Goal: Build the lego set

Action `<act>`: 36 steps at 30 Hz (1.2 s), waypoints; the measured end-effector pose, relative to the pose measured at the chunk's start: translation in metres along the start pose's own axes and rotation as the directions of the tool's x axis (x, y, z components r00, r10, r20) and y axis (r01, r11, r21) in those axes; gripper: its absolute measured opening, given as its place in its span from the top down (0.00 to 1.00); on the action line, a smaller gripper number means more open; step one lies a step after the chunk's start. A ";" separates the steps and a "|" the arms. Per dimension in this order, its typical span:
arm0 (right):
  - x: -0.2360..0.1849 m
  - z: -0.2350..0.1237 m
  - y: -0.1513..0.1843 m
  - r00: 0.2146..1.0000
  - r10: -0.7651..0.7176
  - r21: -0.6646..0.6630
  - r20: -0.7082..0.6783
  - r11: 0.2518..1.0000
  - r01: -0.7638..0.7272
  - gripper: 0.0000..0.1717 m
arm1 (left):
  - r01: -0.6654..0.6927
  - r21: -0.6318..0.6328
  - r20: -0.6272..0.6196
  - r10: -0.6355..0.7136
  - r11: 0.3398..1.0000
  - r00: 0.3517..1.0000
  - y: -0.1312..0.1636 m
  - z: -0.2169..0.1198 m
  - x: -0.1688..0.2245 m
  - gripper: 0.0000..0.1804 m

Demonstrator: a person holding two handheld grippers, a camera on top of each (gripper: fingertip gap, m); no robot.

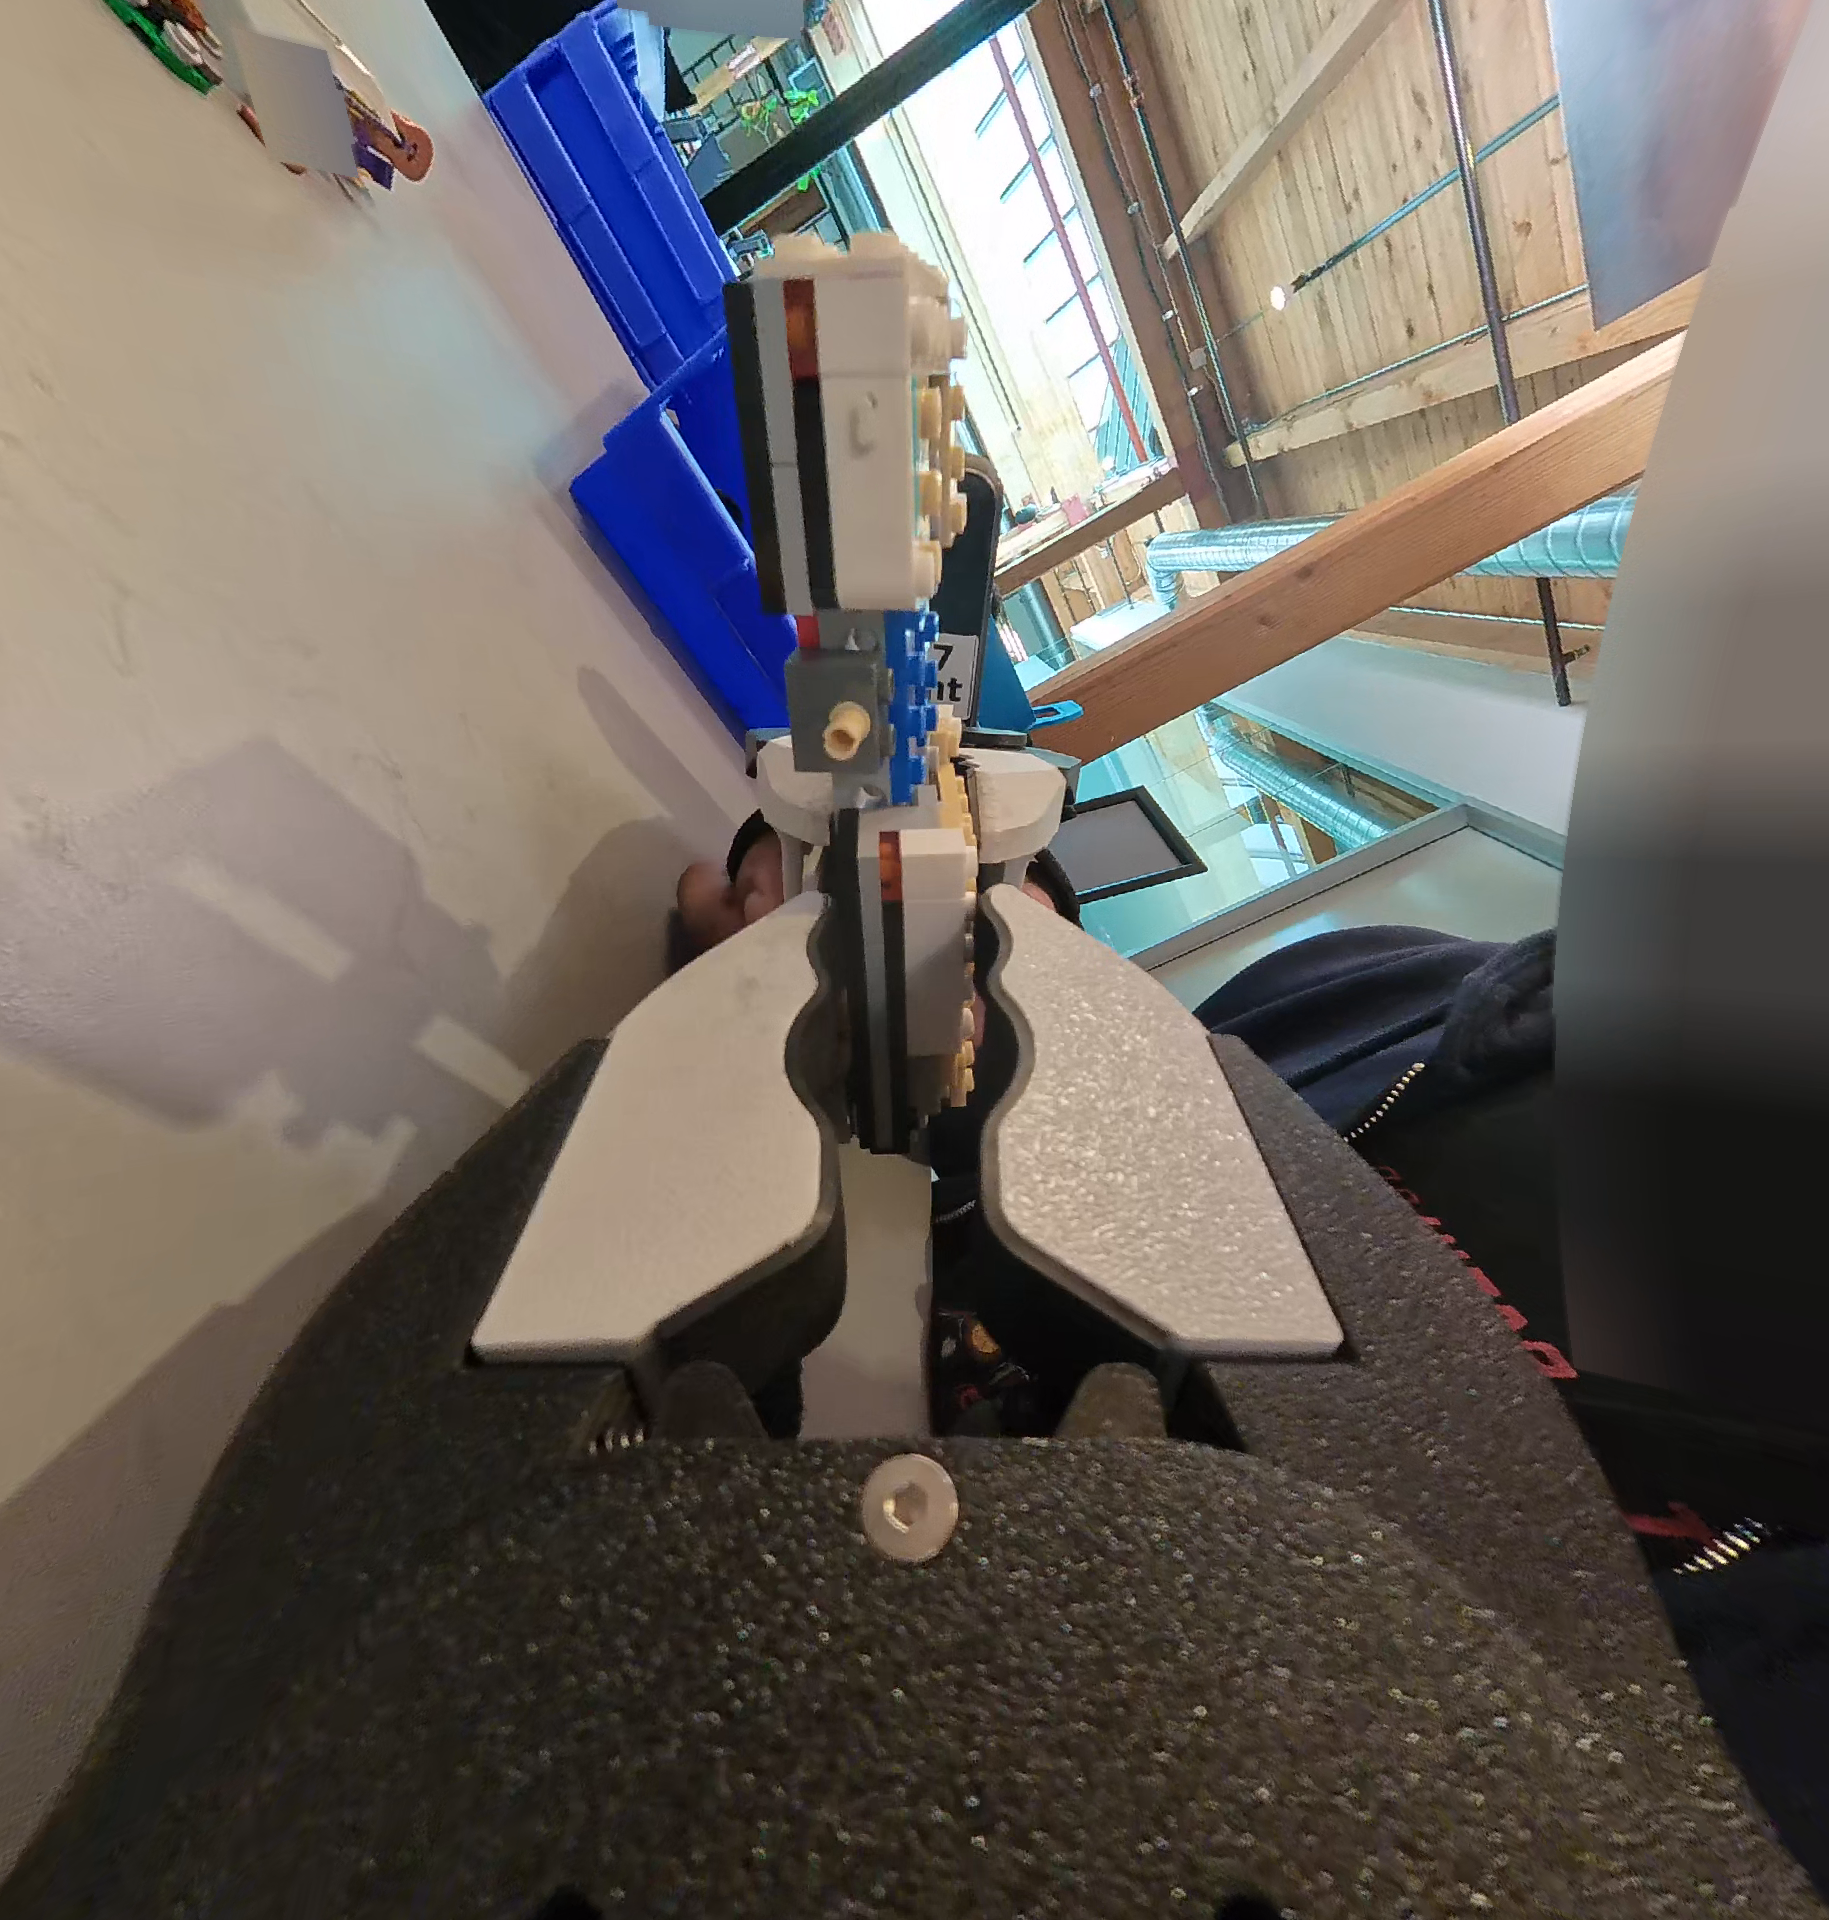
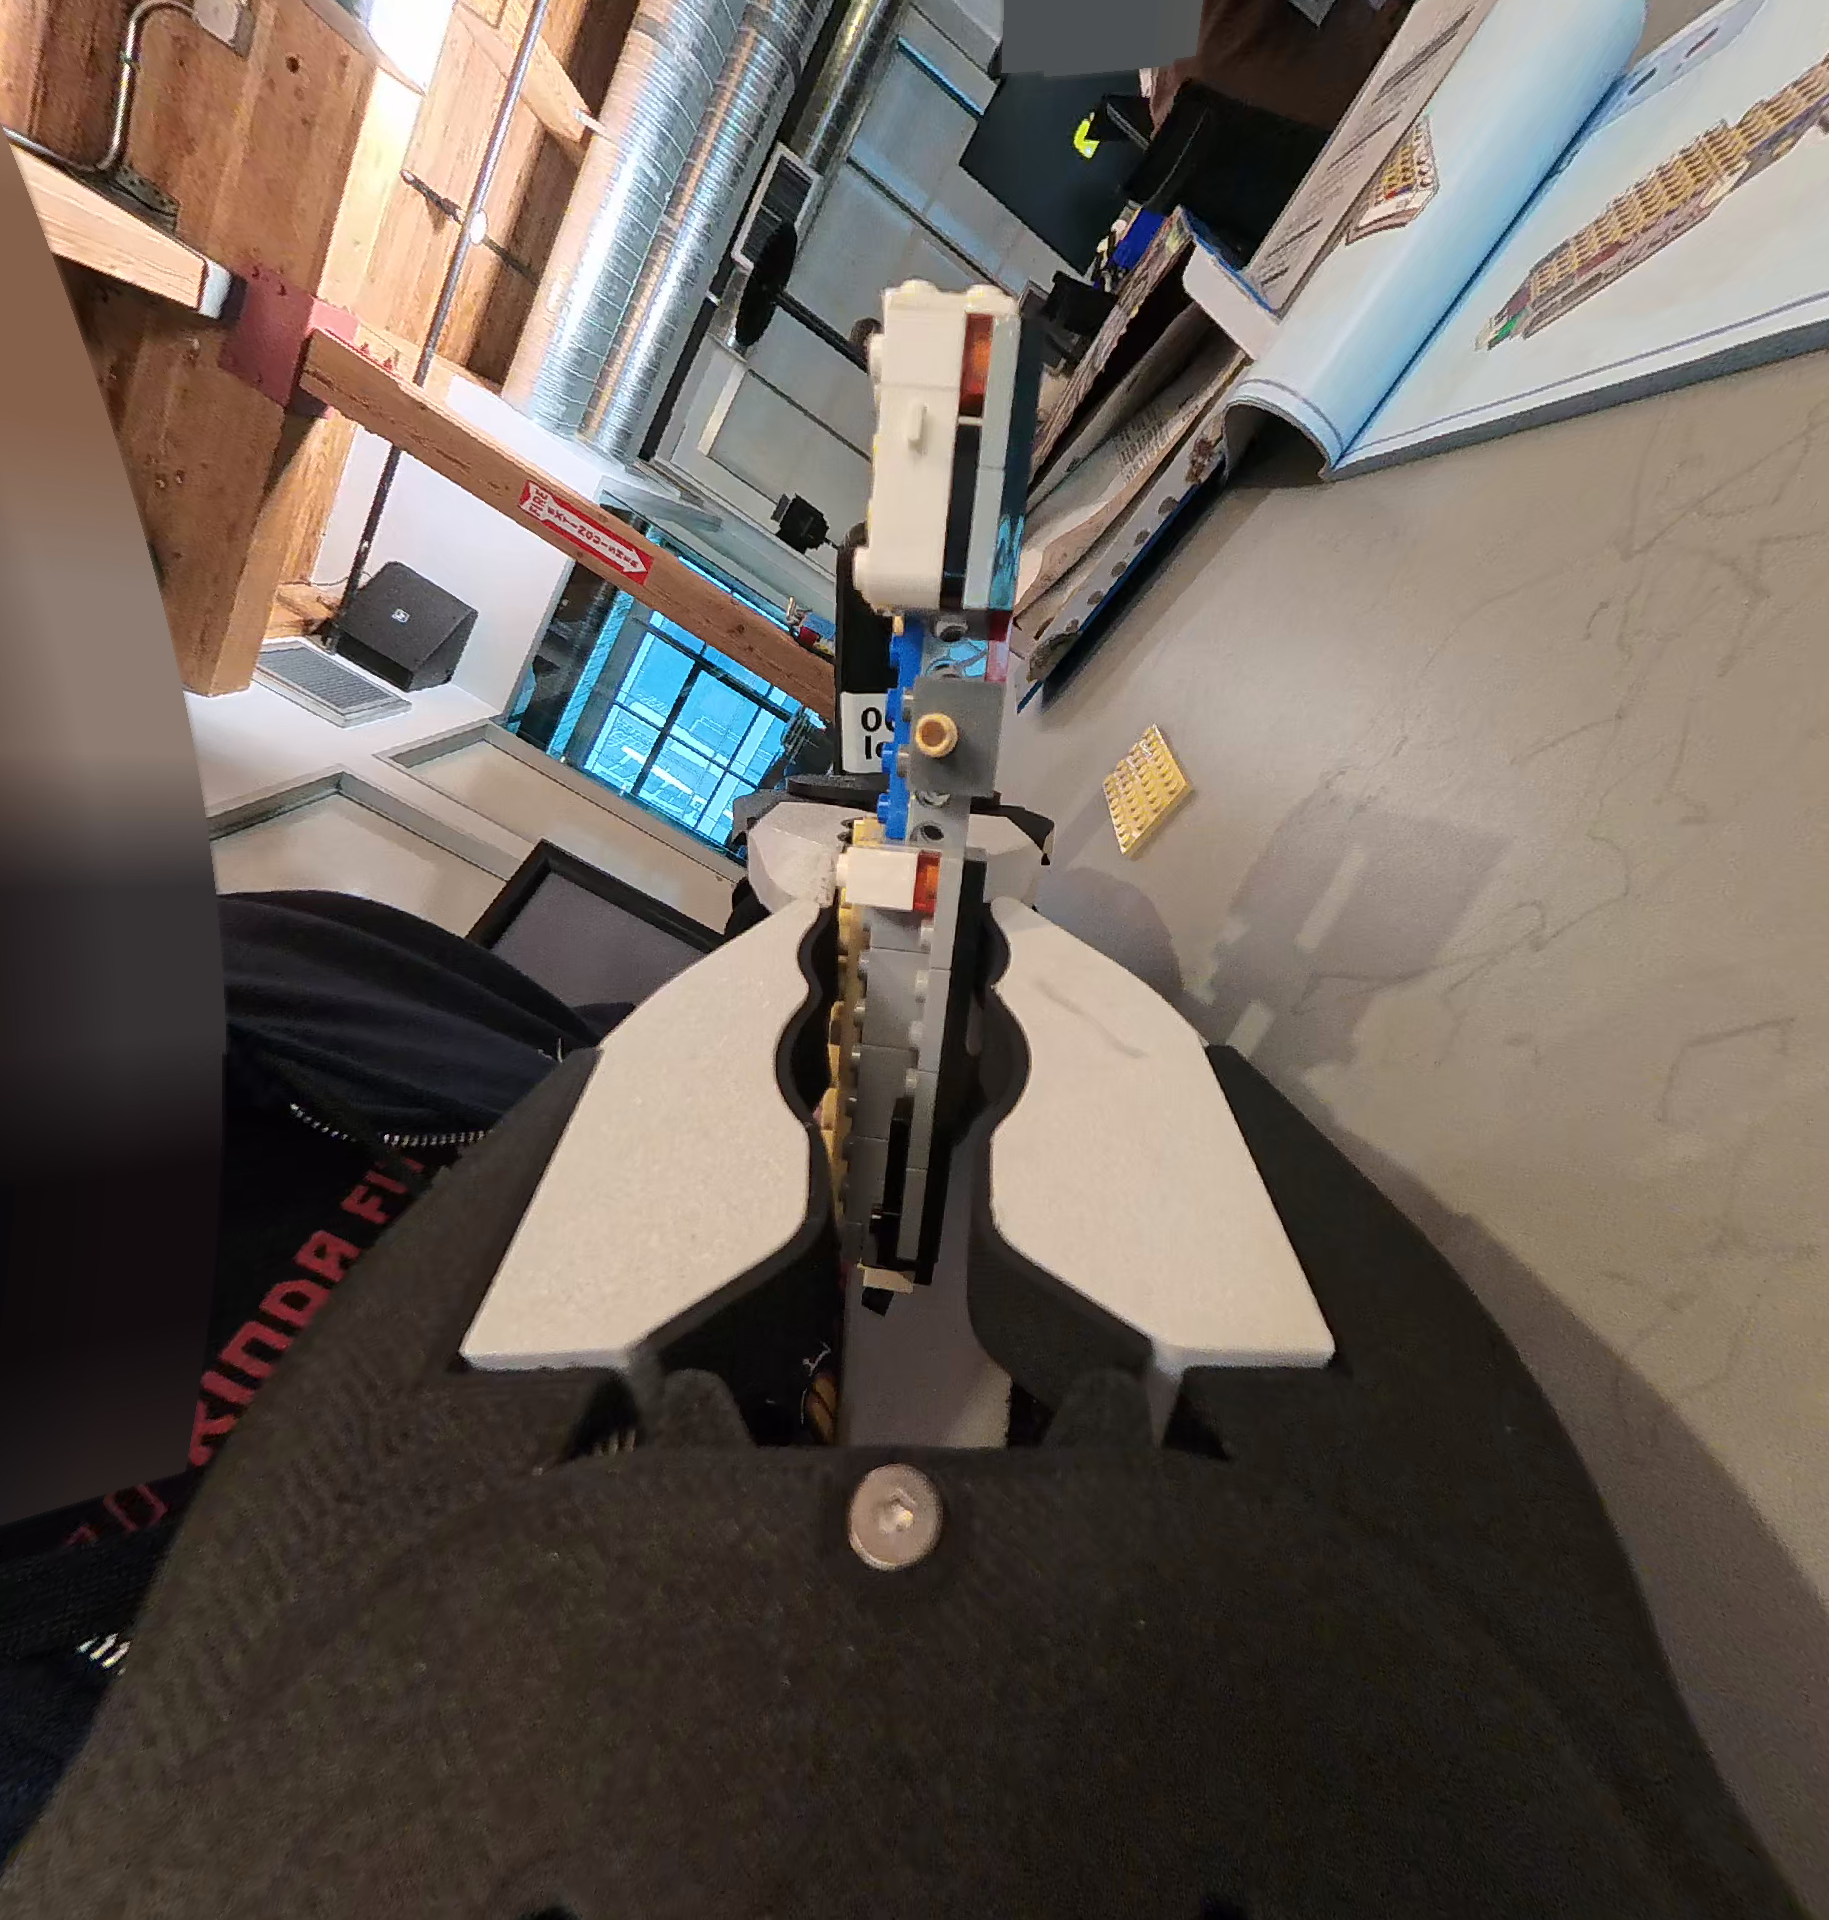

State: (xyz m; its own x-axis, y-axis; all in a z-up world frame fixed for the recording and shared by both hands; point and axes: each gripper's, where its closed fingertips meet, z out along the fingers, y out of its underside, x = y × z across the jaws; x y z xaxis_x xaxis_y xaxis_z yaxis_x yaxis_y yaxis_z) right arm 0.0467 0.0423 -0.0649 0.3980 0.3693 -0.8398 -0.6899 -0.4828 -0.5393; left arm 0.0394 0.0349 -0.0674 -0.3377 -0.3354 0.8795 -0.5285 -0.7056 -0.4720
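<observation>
A long brick assembly (image 1: pixel 858 447) of white, black, grey, blue and tan bricks, with orange clear pieces and a tan peg on a grey block, is held off the table between both grippers. My left gripper (image 1: pixel 905 914) is shut on one end of it, pads against its black and tan sides. My right gripper (image 2: pixel 905 914) is shut on the other end of the assembly (image 2: pixel 931 447). Each gripper shows in the other's view, clamped partway along the assembly: the right one (image 1: pixel 905 798) and the left one (image 2: pixel 889 844).
A pale table (image 1: pixel 162 623) lies to one side. Blue bins (image 1: pixel 619 208) and small brick figures (image 1: pixel 390 145) stand at its far edge. An open instruction booklet (image 2: pixel 1512 260) and a loose yellow plate (image 2: pixel 1147 790) lie on it. A person's dark jacket (image 1: pixel 1409 1039) is close by. The grippers are tip to tip, or close to it.
</observation>
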 end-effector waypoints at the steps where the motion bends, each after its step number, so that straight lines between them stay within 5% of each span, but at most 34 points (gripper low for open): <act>1: 0.000 0.000 0.000 1.000 0.002 0.000 -0.001 1.000 -0.002 0.86 | 0.002 -0.001 0.001 -0.002 1.000 1.000 0.000 0.000 0.000 0.87; 36: 0.001 0.001 0.000 0.999 0.039 0.015 0.008 0.999 -0.039 0.86 | 0.033 0.013 -0.012 -0.033 0.999 0.999 -0.002 -0.001 -0.001 0.87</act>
State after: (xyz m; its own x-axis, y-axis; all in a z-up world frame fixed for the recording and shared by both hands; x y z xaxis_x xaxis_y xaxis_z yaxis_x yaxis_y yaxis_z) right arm 0.0467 0.0440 -0.0657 0.3654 0.3567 -0.8598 -0.7142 -0.4849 -0.5047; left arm 0.0397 0.0374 -0.0672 -0.3289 -0.3045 0.8939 -0.5295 -0.7243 -0.4416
